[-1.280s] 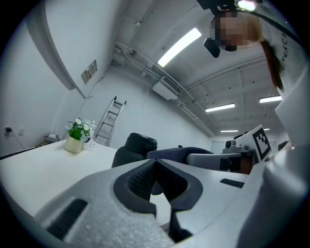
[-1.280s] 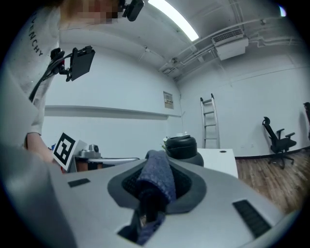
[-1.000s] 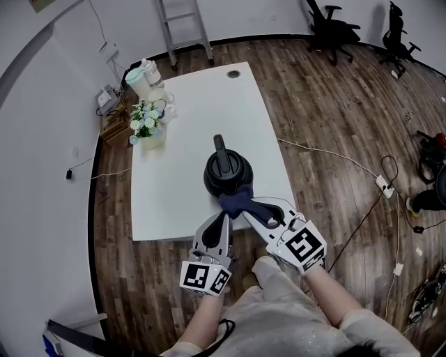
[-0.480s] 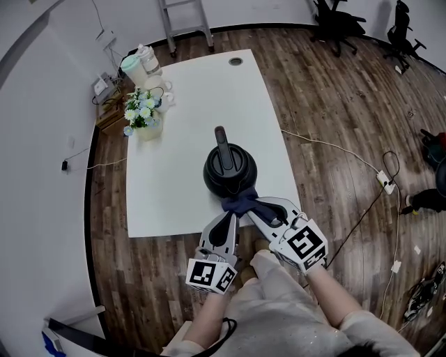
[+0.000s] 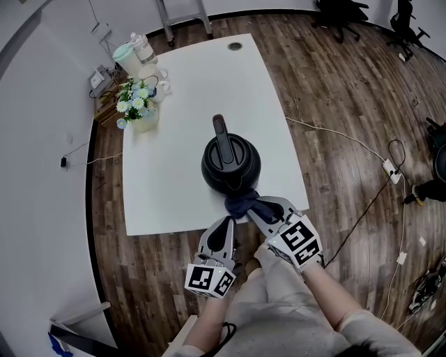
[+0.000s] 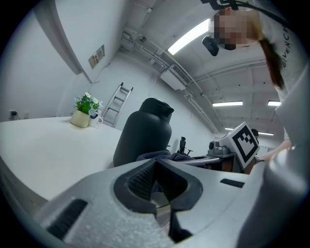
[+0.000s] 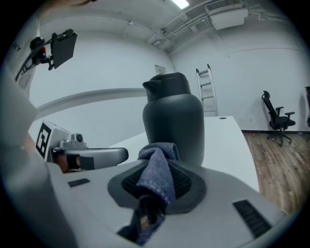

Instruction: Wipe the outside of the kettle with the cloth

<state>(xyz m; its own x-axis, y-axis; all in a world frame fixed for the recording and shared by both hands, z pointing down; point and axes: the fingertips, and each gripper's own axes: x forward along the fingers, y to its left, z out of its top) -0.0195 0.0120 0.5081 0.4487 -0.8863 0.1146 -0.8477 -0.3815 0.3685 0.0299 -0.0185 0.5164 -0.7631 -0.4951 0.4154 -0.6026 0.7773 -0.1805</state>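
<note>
Though unclear overhead, right gripper (image 7: 156,167) clamps cloth (image 7: 162,183).

**Room condition: white walls, wood floor, lights on**

A white rectangular table (image 5: 181,104) stands on dark wood-plank flooring (image 5: 334,90), close to a plain white wall (image 5: 42,174). The table has a round cable port (image 5: 235,46) at its far end. A potted flower arrangement (image 5: 136,106) and a pale lidded jug (image 5: 129,57) sit at its far left corner. A stepladder (image 5: 182,17) stands by the far wall, with black office chairs (image 5: 341,10) to its right. A white cable (image 5: 334,136) crosses the floor to a power strip (image 5: 392,171). Ceiling strip lights (image 6: 193,36) are lit, and exposed ducting (image 6: 164,68) runs alongside.
</note>
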